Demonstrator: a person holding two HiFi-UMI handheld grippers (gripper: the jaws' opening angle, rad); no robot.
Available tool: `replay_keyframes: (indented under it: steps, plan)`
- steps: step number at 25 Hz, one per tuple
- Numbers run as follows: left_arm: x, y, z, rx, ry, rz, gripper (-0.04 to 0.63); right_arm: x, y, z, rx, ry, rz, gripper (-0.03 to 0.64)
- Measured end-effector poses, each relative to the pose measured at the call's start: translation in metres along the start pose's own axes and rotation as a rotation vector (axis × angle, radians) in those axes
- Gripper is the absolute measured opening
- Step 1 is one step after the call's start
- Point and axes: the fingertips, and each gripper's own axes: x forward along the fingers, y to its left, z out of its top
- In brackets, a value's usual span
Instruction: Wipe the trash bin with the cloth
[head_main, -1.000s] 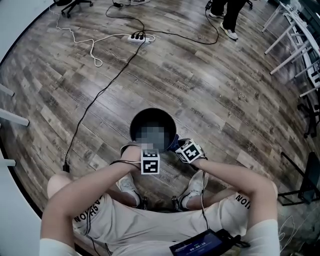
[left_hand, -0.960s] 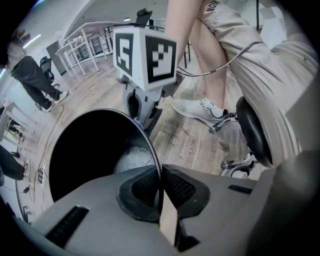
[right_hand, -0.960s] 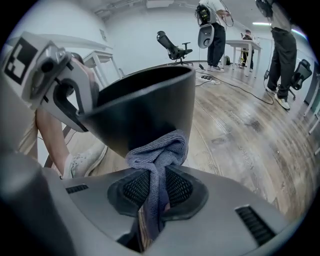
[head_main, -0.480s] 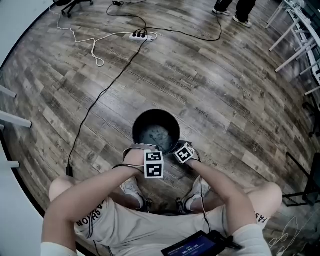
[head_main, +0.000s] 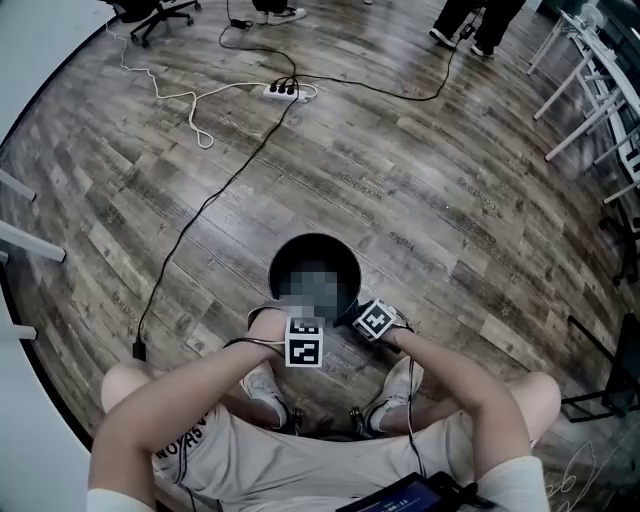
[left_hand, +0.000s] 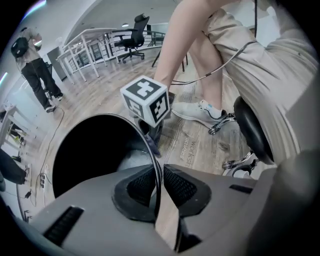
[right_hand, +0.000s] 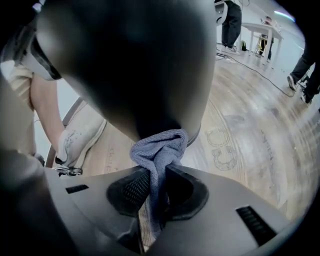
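1. A wood-plank floor (head_main: 430, 200) filled the room, with a black cable and a power strip (head_main: 282, 90) lying well beyond the trash bin (head_main: 300, 245), on its far side from the seated person.
2. The round, dark bin stood upright on the floor just in front of the person's shoes, its open mouth facing up.
3. The left gripper (left_hand: 159, 182) sat at the bin's near rim, its jaws closed on the thin rim edge, one pad inside the bin and one outside.
4. The right gripper (right_hand: 156, 187) was on the bin's near-right side, outside it, with its jaws clamped on a bunched grey-blue cloth (right_hand: 161, 147).
5. The cloth's wad pushed out ahead of those jaws and touched the bin's outer wall, low down by the look of it.
6. The wall lay straight ahead of the right jaws and rose upward from there, so the wiping stroke probably fell to the right hand while the left steadied the bin.
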Motion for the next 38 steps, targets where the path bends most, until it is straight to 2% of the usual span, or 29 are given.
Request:
replay_keyframes:
  steps: [5, 9, 13, 16, 18, 20, 21, 22, 32, 38]
  plan:
    - [-0.009, 0.000, -0.011, 0.079, 0.015, 0.003, 0.127, -0.072, 0.023, 0.009, 0.084, -0.076, 0.013, 0.061]
    - [-0.018, -0.001, -0.022, 0.202, 0.054, -0.002, 0.133, -0.121, 0.042, 0.026, 0.155, -0.161, 0.012, 0.061]
    - [-0.017, 0.005, -0.039, 0.271, 0.133, 0.038, 0.133, -0.154, 0.060, 0.046, 0.265, -0.214, 0.025, 0.061]
    - [-0.009, 0.005, -0.054, 0.274, 0.179, 0.036, 0.133, -0.165, 0.069, 0.058, 0.360, -0.231, 0.040, 0.061]
    - [-0.004, 0.002, -0.061, 0.263, 0.192, 0.029, 0.133, -0.164, 0.073, 0.059, 0.384, -0.224, 0.047, 0.061]
    - [-0.002, 0.004, -0.062, 0.257, 0.194, 0.046, 0.123, -0.162, 0.074, 0.058, 0.380, -0.219, 0.043, 0.061]
    - [-0.001, 0.006, -0.061, 0.257, 0.194, 0.057, 0.084, -0.161, 0.073, 0.058, 0.378, -0.219, 0.041, 0.061]
    - [-0.001, 0.007, -0.060, 0.257, 0.194, 0.063, 0.072, -0.159, 0.073, 0.058, 0.378, -0.220, 0.041, 0.061]
    - [-0.002, 0.002, -0.054, 0.288, 0.203, 0.038, 0.040, -0.139, 0.065, 0.068, 0.370, -0.208, 0.027, 0.061]
    - [0.002, -0.007, -0.042, 0.248, 0.159, 0.014, 0.025, -0.125, 0.048, 0.062, 0.384, -0.207, 0.002, 0.060]
